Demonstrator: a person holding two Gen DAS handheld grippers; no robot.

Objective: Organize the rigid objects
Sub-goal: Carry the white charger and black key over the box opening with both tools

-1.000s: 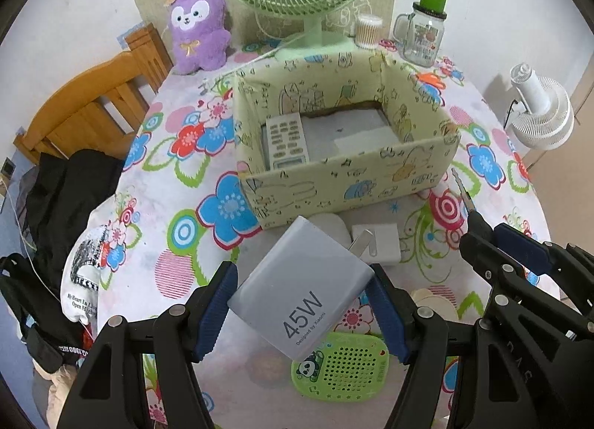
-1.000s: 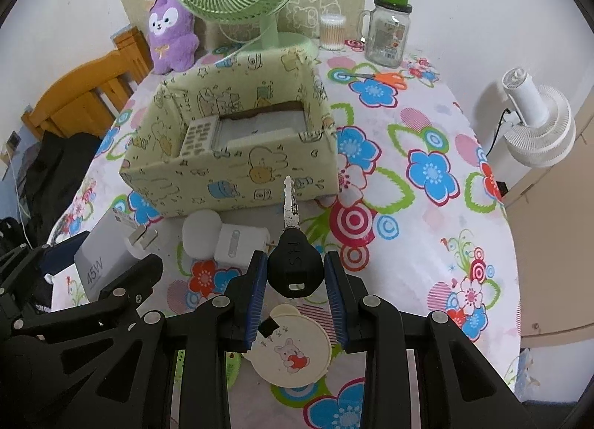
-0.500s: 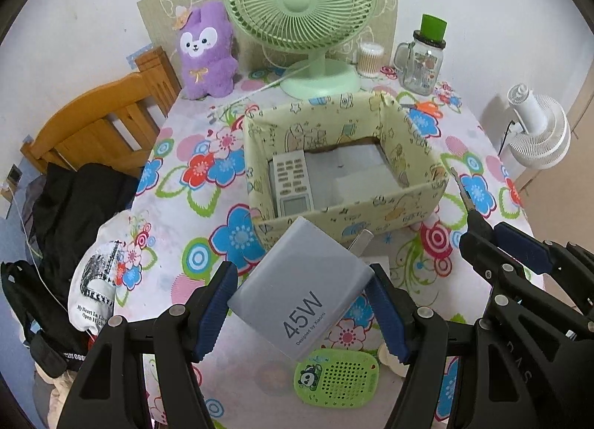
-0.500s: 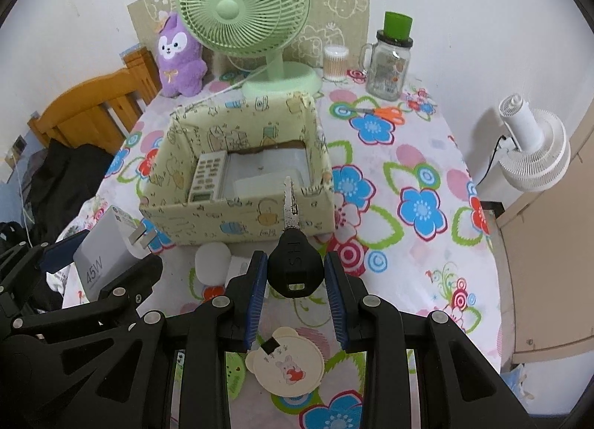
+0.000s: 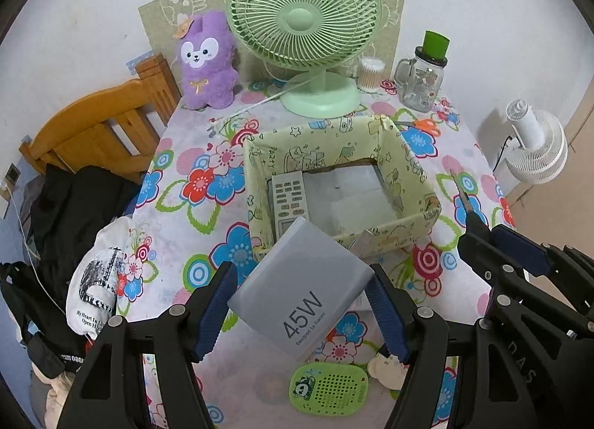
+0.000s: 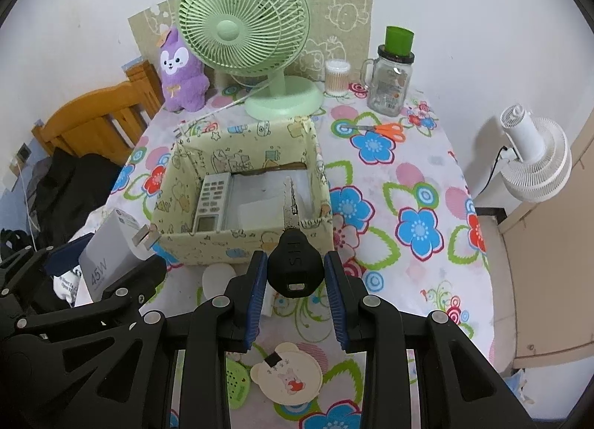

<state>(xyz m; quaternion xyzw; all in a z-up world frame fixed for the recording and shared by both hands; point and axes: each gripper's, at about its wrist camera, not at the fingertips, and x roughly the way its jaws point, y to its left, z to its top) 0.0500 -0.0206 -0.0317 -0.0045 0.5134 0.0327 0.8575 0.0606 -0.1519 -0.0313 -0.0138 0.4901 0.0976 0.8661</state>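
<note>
From the left wrist view, the left gripper (image 5: 300,302) has its blue pads clamped on the two sides of a grey charger (image 5: 300,289) marked 45W, held tilted in the air above the flowered tablecloth (image 5: 193,184). Its metal prongs point toward the near wall of the patterned box (image 5: 408,169). Inside the box a white remote control (image 5: 289,198) lies along the left wall, beside some pale flat sheets. Below the charger, on the cloth, sits a green perforated tag with a panda (image 5: 328,388). The right gripper shows at the right edge, a thin key blade sticking up from it. Behind the box stand a green fan (image 5: 304,20), a purple plush toy (image 5: 208,61) and a glass jar with a green lid (image 5: 423,80).

From the right wrist view, the right gripper (image 6: 295,273) is closed tight on the black head of a key (image 6: 295,265), whose blade points up over the front wall of the box (image 6: 241,234). The charger (image 6: 107,258) hangs at the left, just short of the box's near corner. Orange scissors (image 6: 386,130) lie behind the box, and a round bear-shaped card (image 6: 287,377) lies on the cloth beneath the gripper.
</note>
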